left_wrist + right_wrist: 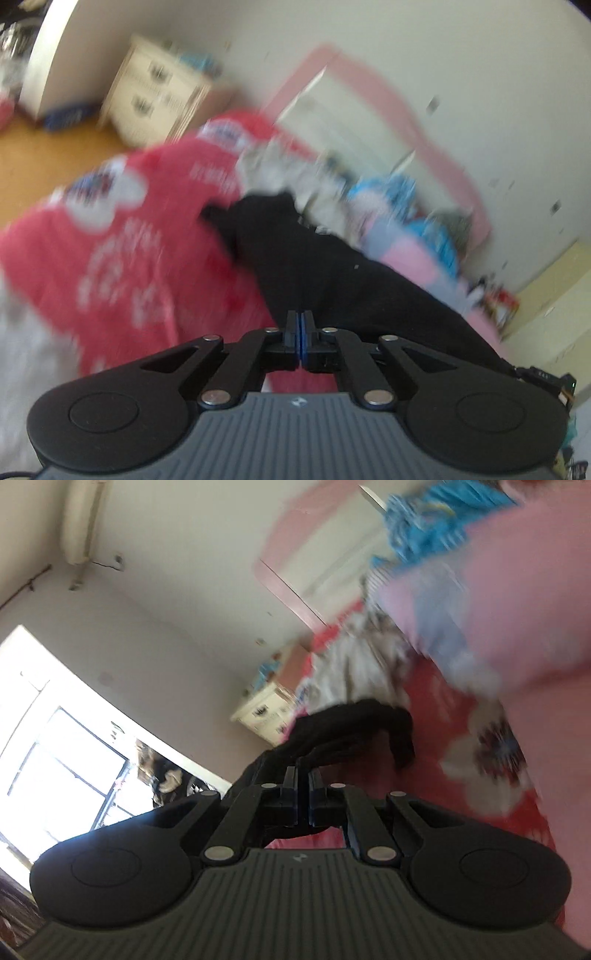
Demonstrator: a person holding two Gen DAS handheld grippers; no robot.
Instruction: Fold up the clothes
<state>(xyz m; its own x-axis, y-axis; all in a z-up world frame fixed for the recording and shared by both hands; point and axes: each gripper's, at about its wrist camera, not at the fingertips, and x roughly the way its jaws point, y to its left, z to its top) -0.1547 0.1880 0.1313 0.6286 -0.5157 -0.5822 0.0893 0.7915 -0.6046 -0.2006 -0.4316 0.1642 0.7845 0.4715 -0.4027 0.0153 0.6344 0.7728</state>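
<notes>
Left gripper and right gripper, each clamped on the soft black garment trailing toward twelve o'clock over the red floral bedspread: lifting-out step presumably in hand; next, spread flat for folding.

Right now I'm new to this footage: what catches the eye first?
A black garment runs from the shut left gripper across a red patterned bedspread; the right gripper is shut on its other end. Behind it lies a heap of blue and pink clothes, all motion-blurred.
</notes>
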